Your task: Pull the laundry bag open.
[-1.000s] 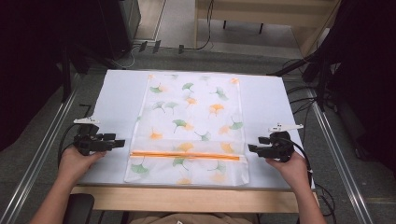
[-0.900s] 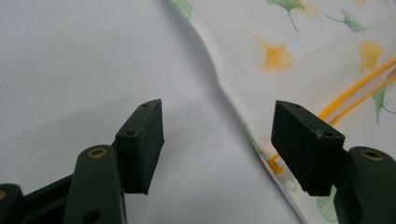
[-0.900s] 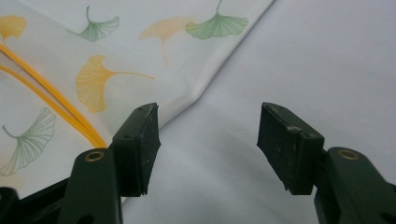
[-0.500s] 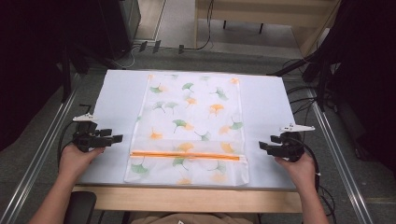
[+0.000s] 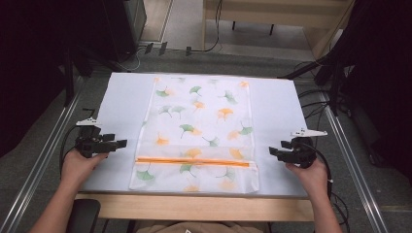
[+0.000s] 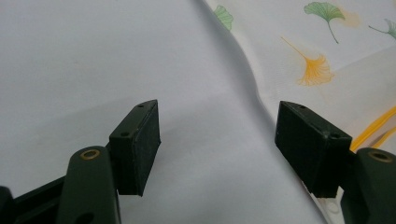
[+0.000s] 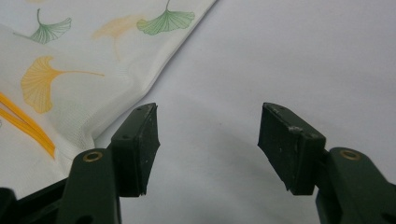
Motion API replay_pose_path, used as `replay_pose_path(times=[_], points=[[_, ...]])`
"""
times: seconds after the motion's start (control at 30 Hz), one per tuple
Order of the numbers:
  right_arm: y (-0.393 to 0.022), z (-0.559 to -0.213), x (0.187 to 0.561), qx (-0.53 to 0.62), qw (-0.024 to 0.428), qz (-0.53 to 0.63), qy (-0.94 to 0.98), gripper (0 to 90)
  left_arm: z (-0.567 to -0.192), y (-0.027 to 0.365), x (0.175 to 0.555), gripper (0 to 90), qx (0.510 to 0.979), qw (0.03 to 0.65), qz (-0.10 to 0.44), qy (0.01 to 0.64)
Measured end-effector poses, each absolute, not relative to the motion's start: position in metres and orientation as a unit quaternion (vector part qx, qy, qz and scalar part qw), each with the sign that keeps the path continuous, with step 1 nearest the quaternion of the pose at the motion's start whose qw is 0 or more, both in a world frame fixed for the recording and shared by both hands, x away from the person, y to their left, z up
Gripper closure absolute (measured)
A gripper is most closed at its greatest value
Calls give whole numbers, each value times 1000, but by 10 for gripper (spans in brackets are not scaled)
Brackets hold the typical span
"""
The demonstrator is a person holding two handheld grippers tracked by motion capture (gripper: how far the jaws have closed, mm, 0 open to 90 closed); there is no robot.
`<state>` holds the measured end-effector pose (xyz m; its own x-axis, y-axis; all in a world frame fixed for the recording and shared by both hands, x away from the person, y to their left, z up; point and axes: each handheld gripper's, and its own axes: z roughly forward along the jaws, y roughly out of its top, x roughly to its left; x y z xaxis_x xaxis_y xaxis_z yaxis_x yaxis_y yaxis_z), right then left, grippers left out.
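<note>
Gaping wide and empty, both grippers' jaws flank the mesh bag (image 5: 197, 133)

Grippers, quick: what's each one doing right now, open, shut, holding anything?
Left gripper: open, jaws just widened, nothing between them, beside the leaf-print bag.
Right gripper: open, empty, beside the bag's other edge.
</note>
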<state>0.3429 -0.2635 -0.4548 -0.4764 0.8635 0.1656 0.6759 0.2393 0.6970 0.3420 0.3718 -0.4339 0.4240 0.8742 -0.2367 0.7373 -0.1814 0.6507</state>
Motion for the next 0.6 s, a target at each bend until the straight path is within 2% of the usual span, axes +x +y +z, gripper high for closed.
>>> replay_pose_path(times=[0.6], points=[[-262,-456,343,486,127,367,783,397,-436,371,343,282,763,352,102,533]])
